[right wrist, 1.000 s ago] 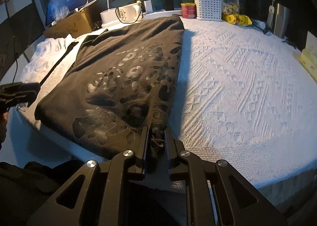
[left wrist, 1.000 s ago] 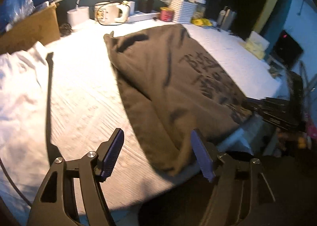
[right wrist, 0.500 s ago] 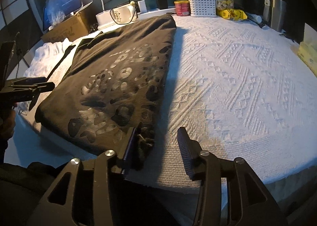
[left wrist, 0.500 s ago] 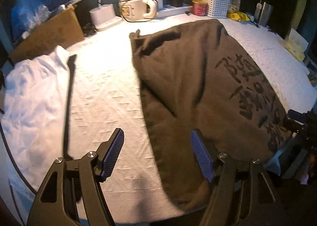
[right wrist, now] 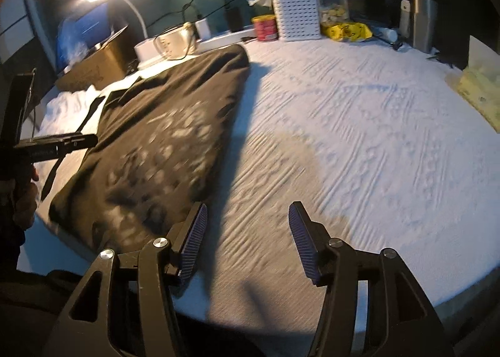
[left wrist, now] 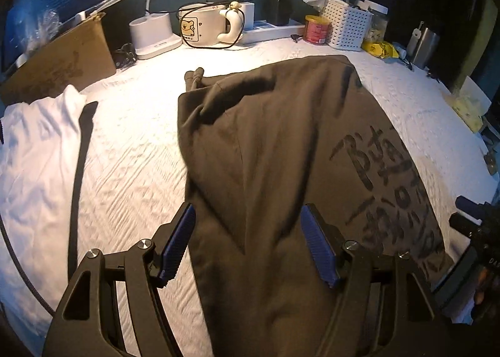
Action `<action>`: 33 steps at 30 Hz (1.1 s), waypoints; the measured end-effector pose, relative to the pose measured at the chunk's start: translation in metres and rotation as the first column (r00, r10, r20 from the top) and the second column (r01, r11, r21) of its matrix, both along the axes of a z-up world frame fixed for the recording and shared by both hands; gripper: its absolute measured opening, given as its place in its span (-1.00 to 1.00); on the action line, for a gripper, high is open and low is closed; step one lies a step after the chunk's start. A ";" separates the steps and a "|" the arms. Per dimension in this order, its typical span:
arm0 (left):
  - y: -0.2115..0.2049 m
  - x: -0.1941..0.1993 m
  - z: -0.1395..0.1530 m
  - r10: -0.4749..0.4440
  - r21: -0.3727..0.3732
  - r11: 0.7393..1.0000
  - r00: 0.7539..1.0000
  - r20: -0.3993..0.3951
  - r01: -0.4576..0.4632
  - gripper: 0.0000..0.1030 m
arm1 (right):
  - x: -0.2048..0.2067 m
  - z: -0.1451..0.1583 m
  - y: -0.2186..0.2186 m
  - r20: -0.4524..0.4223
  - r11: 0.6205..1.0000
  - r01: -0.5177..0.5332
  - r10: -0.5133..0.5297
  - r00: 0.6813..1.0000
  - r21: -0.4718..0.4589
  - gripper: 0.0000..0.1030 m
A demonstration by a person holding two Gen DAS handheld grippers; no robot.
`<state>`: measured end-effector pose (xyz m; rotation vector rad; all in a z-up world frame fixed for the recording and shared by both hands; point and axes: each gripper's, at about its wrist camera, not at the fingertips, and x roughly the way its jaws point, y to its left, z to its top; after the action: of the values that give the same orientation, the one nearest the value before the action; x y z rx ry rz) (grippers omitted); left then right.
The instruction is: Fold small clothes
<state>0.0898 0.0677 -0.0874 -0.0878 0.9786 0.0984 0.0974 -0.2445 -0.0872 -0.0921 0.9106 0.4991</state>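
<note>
A dark brown garment [left wrist: 281, 153] with black printed lettering lies folded lengthwise on the white textured bedspread [left wrist: 131, 169]. It also shows in the right wrist view [right wrist: 168, 138], left of centre. My left gripper [left wrist: 250, 244] is open and empty, just above the garment's near end, its fingers straddling the cloth. My right gripper [right wrist: 247, 241] is open and empty over bare bedspread [right wrist: 359, 138], just right of the garment's near corner. The left gripper's black body [right wrist: 53, 144] shows at the left edge of the right wrist view.
A white garment [left wrist: 34, 153] with a black strap lies at the left. Along the back stand a cardboard box [left wrist: 59, 66], a lamp base [left wrist: 153, 35], a mug [left wrist: 206, 25], a red can [left wrist: 317, 28], a white basket [left wrist: 350, 25] and a steel cup [right wrist: 423, 22].
My right gripper opened and let go of the garment's corner, then moved right onto bare bedspread. My left gripper moved in over the garment's near end, still open.
</note>
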 end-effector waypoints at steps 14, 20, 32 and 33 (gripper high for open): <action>0.048 0.051 -0.015 0.035 -0.069 0.997 0.999 0.003 -0.034 0.35 | 0.064 0.003 0.027 0.005 1.000 -0.007 0.008 1.000 -0.019 0.12; 0.059 0.070 -0.018 0.026 -0.106 0.994 0.999 0.027 -0.022 0.35 | 0.092 0.007 0.048 0.014 0.999 -0.020 0.020 1.000 -0.030 0.12; 0.062 0.099 -0.029 -0.131 -0.103 0.986 0.991 0.025 0.133 0.49 | 0.146 0.007 0.072 0.036 0.999 -0.036 0.035 0.999 0.007 0.12; 0.064 0.100 -0.029 -0.128 -0.121 0.984 0.991 0.027 0.130 0.52 | 0.152 0.006 0.075 0.034 0.999 -0.041 0.041 0.999 0.008 0.12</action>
<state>0.1900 0.1322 -0.1168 -0.1374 0.9678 -0.0818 0.2493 -0.1695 -0.0813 -0.1111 0.8743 0.5384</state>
